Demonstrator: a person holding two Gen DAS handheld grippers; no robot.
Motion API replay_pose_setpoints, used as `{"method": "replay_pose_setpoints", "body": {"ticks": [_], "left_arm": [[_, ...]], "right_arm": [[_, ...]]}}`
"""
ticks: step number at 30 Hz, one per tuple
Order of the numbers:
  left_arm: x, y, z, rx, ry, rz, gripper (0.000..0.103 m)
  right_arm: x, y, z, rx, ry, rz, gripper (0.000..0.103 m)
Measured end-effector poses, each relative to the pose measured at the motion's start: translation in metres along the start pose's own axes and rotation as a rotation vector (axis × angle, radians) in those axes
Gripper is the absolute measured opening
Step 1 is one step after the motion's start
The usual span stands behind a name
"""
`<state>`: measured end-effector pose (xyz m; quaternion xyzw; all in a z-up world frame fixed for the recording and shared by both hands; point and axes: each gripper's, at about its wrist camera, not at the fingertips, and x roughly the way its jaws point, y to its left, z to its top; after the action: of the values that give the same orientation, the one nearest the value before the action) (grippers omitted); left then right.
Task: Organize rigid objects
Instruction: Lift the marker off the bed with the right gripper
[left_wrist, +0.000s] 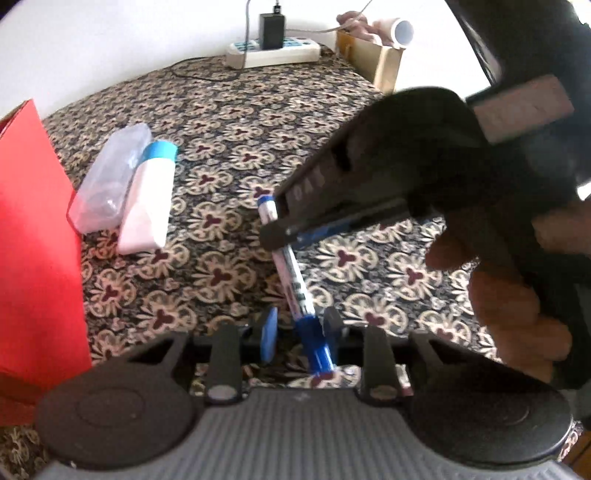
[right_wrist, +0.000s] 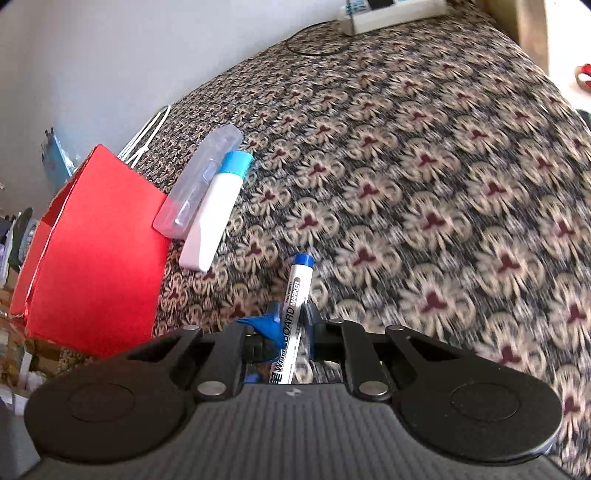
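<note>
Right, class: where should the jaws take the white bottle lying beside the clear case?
Probably the white bottle's base end, from above: it lies flat, and the clear case crowds one long side further up, so only there could the jaws straddle it.
</note>
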<state>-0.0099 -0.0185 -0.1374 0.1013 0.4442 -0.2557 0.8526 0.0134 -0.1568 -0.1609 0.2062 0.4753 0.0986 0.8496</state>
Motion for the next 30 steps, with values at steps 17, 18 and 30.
{"method": "replay_pose_setpoints", "body": {"ticks": [17,18,30], "left_arm": [[-0.034,-0.032,-0.009,-0.013,-0.020,-0.007,0.011],[-0.041,-0.032,-0.007,-0.010,-0.037,-0.001,0.011],[-0.135,0.020,0.028,-0.019,-0.250,0.136,0.012]], "right_arm": [[-0.057,0.005,-0.008,0.026,-0.087,0.117,0.000],[-0.060,0.012,-0.004,0.014,-0.100,0.132,0.000],[-0.072,0.134,0.047,-0.234,-0.216,0.280,0.000]]}}
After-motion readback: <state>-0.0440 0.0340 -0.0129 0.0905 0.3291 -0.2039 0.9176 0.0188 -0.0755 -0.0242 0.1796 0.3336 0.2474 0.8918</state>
